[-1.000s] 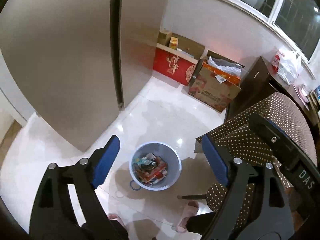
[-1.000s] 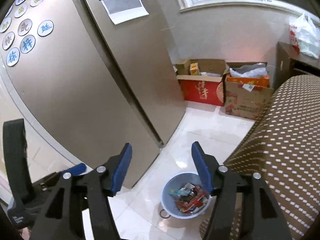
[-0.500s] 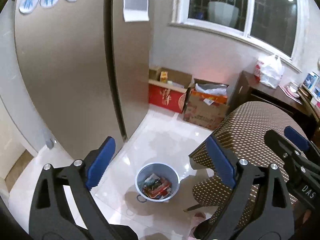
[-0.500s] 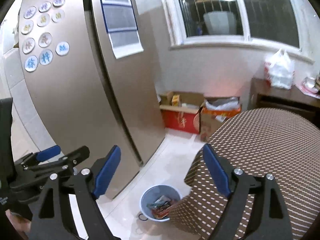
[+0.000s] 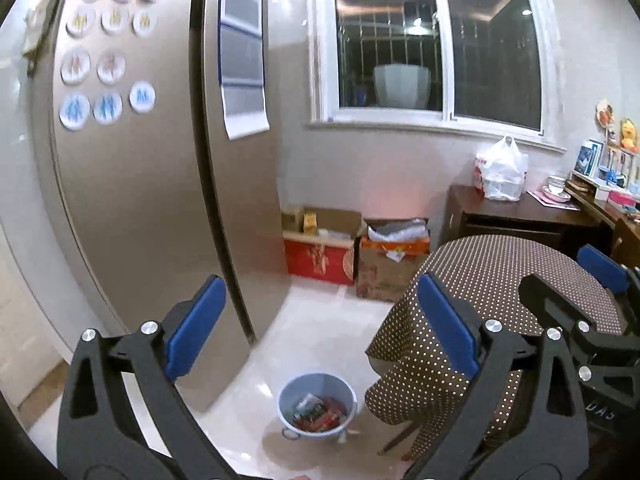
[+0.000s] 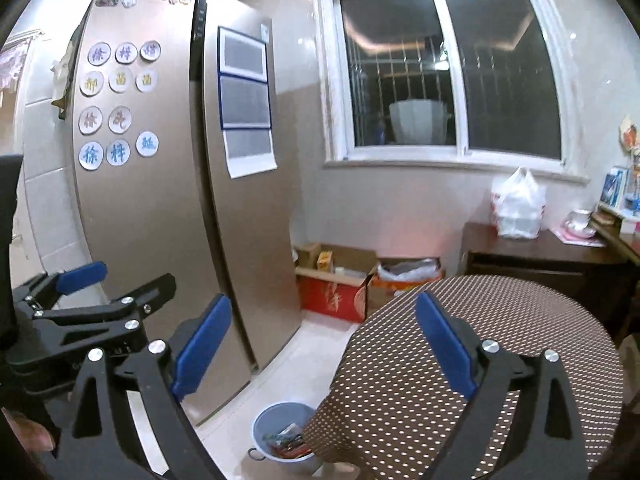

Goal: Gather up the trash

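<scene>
A pale blue bin point(image 5: 316, 384) stands on the white floor between the fridge and the table, with trash point(image 5: 318, 414) of coloured wrappers inside. The right wrist view shows the same bin point(image 6: 280, 416) partly behind the tablecloth edge. My left gripper point(image 5: 320, 284) hangs high above the bin. Its jaws are opening and nothing is between them. My right gripper point(image 6: 323, 300) is just as high, over the table's edge. Its jaws are opening too, with nothing between them. Each gripper shows at the edge of the other's view.
A tall gold fridge point(image 5: 140, 200) fills the left. A round table with a brown dotted cloth point(image 5: 500, 280) is at the right. Cardboard boxes point(image 5: 320, 260) sit under the window. A dark sideboard point(image 5: 520, 216) holds a white plastic bag point(image 5: 500, 172).
Both grippers have risen and tipped up from the bin, which now sits small and low in view. Both pairs of jaws have spread wider, the right pair most.
</scene>
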Demonstrator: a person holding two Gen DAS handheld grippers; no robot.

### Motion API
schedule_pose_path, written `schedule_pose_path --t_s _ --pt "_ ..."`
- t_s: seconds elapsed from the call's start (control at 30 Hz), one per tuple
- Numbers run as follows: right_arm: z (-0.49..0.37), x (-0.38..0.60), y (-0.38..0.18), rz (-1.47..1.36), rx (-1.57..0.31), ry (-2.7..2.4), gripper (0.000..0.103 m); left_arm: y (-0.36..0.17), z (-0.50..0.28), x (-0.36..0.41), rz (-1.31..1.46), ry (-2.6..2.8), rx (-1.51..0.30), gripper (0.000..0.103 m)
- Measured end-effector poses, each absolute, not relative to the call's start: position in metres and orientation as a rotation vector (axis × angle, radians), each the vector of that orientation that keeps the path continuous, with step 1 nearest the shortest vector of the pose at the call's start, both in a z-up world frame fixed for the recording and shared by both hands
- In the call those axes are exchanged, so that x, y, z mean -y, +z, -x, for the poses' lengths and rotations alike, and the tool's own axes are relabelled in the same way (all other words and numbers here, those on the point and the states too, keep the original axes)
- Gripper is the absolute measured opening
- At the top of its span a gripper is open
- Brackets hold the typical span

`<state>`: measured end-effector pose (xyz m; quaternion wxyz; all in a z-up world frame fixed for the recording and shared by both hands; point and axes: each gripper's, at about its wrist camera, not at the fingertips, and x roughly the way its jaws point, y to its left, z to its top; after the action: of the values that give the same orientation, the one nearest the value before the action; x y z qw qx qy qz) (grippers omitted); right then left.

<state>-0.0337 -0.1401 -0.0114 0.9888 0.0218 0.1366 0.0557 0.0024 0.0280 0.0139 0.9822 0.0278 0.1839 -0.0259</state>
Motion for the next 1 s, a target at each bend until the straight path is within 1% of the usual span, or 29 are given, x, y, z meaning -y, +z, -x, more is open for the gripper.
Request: schedule_pose_path --t_s 0.3,1.0 --pt "0.076 0.148 0.003 -0.028 -0.197 0.079 0.094 0.038 0.039 -0.018 -0.063 -0.107 -0.259 0.096" --pt "0.099 0.161 0.01 -0.028 -0.162 0.074 0.094 0.047 0.059 -0.01 -0.062 -0.126 -0.197 0.096"
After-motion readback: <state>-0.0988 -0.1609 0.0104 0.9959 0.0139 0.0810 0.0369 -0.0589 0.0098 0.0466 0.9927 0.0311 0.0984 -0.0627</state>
